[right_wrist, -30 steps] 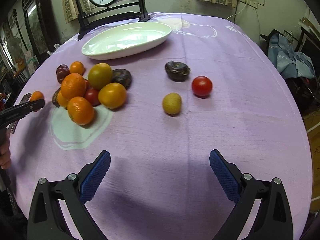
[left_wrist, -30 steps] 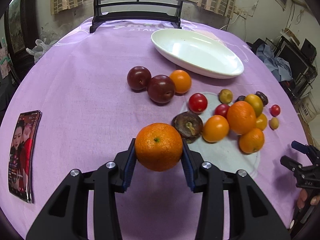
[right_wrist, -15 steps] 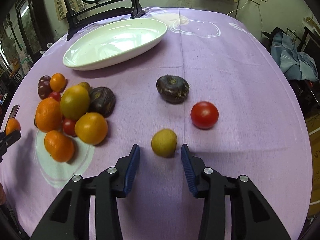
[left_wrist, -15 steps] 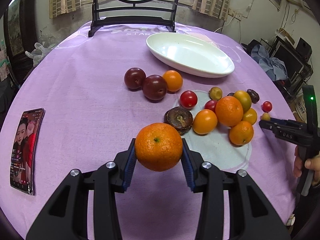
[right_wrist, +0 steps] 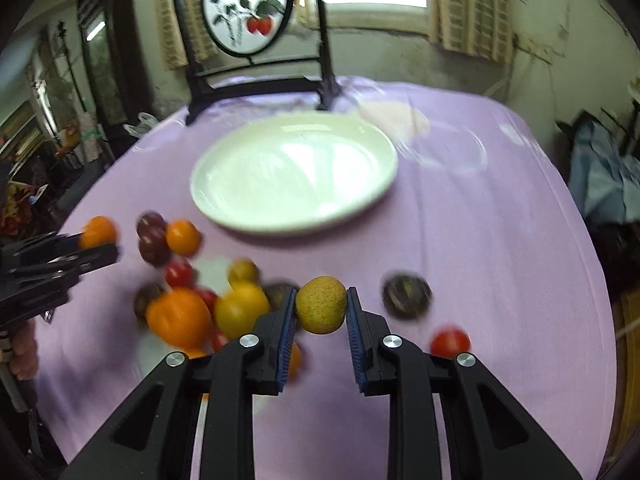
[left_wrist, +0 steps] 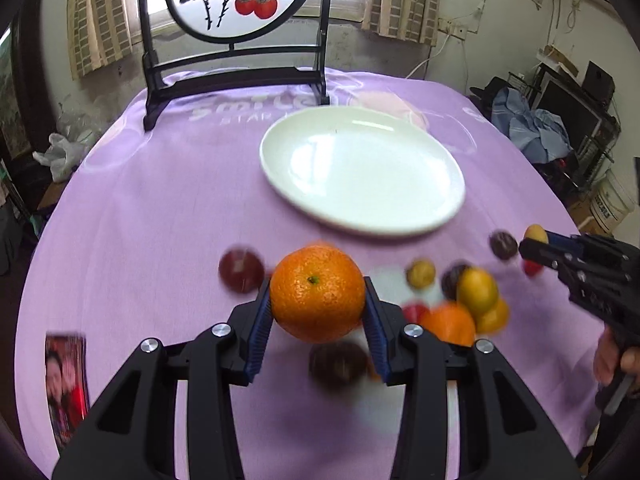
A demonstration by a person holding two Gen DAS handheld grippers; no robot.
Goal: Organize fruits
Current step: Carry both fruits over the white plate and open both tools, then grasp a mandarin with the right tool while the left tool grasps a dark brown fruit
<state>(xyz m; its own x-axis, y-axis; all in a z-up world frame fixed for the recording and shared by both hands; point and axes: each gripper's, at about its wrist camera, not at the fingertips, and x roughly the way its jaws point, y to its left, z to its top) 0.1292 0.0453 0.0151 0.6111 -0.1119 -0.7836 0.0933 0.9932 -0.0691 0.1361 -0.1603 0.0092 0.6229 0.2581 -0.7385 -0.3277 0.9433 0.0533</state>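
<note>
My left gripper (left_wrist: pixel 318 310) is shut on a large orange (left_wrist: pixel 318 292), held above the purple cloth just short of the empty white oval plate (left_wrist: pixel 360 172). My right gripper (right_wrist: pixel 321 314) is shut on a small yellow-green fruit (right_wrist: pixel 321 310), lifted off the cloth, with the plate (right_wrist: pixel 294 172) ahead of it. Each gripper shows at the edge of the other's view: the right gripper (left_wrist: pixel 534 240) with its yellow fruit, the left gripper (right_wrist: pixel 100 246) with the orange (right_wrist: pixel 98 232). A blurred pile of oranges, tomatoes and dark fruits (left_wrist: pixel 460 304) lies between them.
A dark wrinkled fruit (right_wrist: pixel 407 295) and a red tomato (right_wrist: pixel 450 342) lie apart to the right. Two dark plums (right_wrist: pixel 152 236) sit left of the pile. A phone (left_wrist: pixel 66 376) lies near the left table edge. A black stand with a round painted screen (left_wrist: pixel 236 40) rises behind the plate.
My right gripper went from wide open to shut on the small yellow fruit and lifted it. Both grippers rose and moved toward the plate; the left one kept hold of the orange.
</note>
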